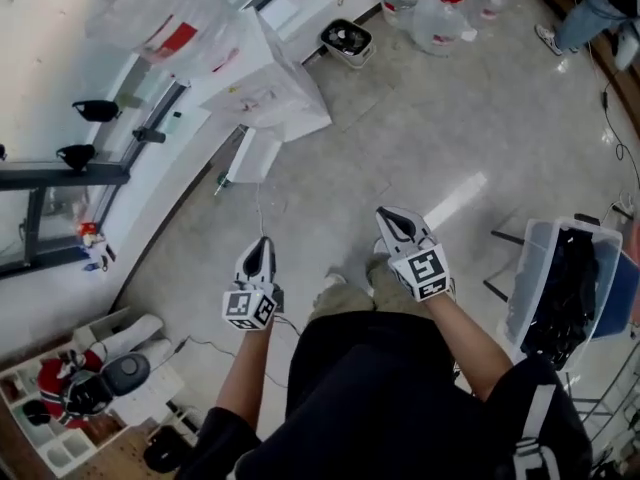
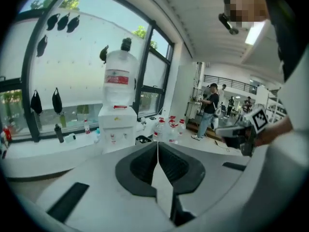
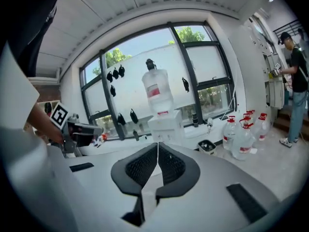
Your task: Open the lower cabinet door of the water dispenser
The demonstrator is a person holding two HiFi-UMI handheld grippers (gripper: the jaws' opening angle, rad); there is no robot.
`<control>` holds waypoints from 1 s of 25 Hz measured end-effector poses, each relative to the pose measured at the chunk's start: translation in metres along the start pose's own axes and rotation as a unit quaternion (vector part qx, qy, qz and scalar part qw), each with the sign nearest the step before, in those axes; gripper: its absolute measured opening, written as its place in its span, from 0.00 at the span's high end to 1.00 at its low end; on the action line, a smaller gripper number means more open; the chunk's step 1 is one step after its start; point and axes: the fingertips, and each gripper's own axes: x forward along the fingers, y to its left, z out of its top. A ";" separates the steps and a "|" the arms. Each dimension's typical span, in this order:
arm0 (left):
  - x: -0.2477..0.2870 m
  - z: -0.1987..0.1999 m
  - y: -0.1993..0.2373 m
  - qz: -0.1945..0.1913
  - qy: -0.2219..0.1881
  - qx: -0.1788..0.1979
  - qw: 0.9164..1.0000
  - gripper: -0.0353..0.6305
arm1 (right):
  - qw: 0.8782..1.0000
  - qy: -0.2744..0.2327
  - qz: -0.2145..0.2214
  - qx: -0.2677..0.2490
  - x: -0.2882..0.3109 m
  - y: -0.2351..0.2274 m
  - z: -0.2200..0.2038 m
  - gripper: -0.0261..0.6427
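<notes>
Left gripper [image 1: 260, 253] and right gripper [image 1: 395, 223] both closed, empty. Water dispenser [image 2: 117, 124] upright, well apart, toward upper left of head view. Left probably nearer. Lower door hidden.

Looking steeply down over a dark-clothed torso [image 1: 380, 388].
- Left gripper [image 1: 263, 241] and right gripper [image 1: 386, 214]: held up side by side above the pale tiled floor [image 1: 420, 138], apart from each other, jaws drawn together on each.
- Water dispenser [image 1: 272, 98]: stands ahead by the white window sill [image 1: 120, 178], its bottle [image 1: 160, 13] on top.
- Water jugs [image 1: 440, 8] and a small bin [image 1: 346, 38]: beyond the dispenser.
- Grey crate [image 1: 527, 268]: at right, full of black items.
</notes>
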 end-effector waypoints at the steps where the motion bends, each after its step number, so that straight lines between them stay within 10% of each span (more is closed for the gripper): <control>1: -0.011 0.002 -0.007 -0.002 -0.004 0.011 1.000 0.94 | 1.000 -0.012 0.006 -0.006 -0.005 0.007 0.013 0.96; 25: -0.317 -0.020 -0.047 0.112 -0.205 -0.058 0.971 0.94 | 0.990 -0.053 0.061 -0.112 -0.150 0.254 0.033 0.96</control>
